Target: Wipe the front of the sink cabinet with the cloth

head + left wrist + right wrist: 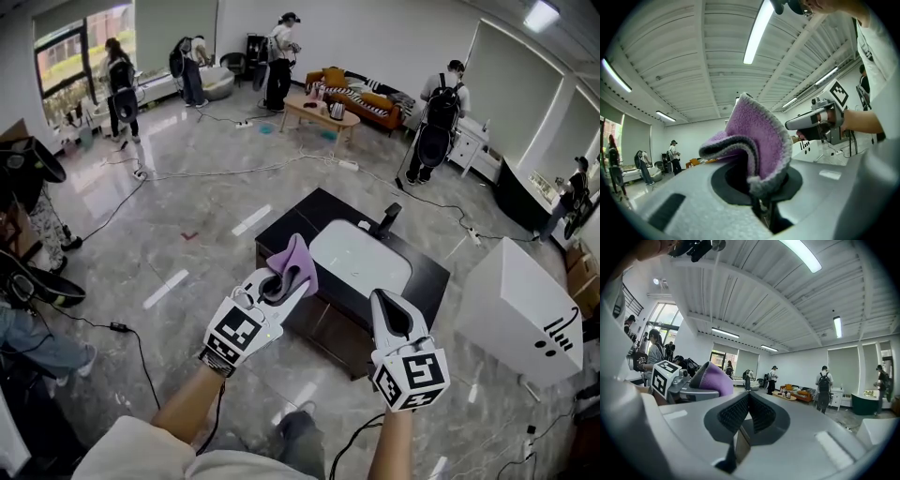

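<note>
Two grippers are up in front of us, one in each hand. Our left gripper (279, 284) is pinched tight on one purple cloth (298, 262). The cloth sticks up out of the jaws in a fold. We think it is held this way so a soft part is free to rub with.

Our right gripper (389, 314) has its jaws pressed together with nothing between them. It has no job right now, so it hangs beside the other one.

Both grippers are up in the air, above the one dark sink cabinet (328, 333) and apart from it. The cloth is not touching the cabinet front, so we judge that the wiping has not begun. We would need to bring the cloth down low to reach that front.

The cabinet has one white sink (361, 258) set in its top and one dark tap (389, 218) at the far side. One big white box (525, 309) stands on the floor to the right of it. Far off, several people stand about the room, but we cannot count them all for sure.
</note>
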`<state>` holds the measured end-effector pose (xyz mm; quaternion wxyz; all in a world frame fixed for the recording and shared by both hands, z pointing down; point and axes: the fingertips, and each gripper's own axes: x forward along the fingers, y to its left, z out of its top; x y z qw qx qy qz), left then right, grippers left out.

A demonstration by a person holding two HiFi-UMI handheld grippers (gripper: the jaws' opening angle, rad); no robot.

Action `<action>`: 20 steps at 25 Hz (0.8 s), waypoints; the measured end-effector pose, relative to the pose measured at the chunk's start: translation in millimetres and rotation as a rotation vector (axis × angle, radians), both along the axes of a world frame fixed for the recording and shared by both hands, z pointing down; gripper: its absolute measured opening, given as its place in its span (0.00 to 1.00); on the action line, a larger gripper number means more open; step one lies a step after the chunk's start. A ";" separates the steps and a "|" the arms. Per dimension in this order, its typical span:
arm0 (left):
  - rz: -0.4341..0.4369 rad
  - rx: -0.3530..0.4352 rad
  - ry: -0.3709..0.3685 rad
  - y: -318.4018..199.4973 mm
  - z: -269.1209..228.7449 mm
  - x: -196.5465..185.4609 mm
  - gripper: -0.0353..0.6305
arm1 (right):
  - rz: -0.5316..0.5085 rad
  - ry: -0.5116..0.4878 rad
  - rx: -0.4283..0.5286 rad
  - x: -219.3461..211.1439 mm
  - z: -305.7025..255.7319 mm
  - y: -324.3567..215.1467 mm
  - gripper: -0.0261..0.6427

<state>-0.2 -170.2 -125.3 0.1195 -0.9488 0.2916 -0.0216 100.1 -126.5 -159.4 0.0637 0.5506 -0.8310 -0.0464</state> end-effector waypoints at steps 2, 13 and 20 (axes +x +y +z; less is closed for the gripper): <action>-0.001 0.004 0.006 15.4 -6.6 -8.3 0.12 | -0.004 0.006 0.003 -9.7 -4.9 15.4 0.05; 0.016 0.023 0.023 77.3 -21.6 -34.8 0.12 | 0.044 0.092 -0.019 -40.8 -7.7 76.9 0.05; 0.025 0.059 -0.035 91.3 -21.6 -43.2 0.12 | 0.061 0.092 -0.013 -51.1 -9.1 87.0 0.05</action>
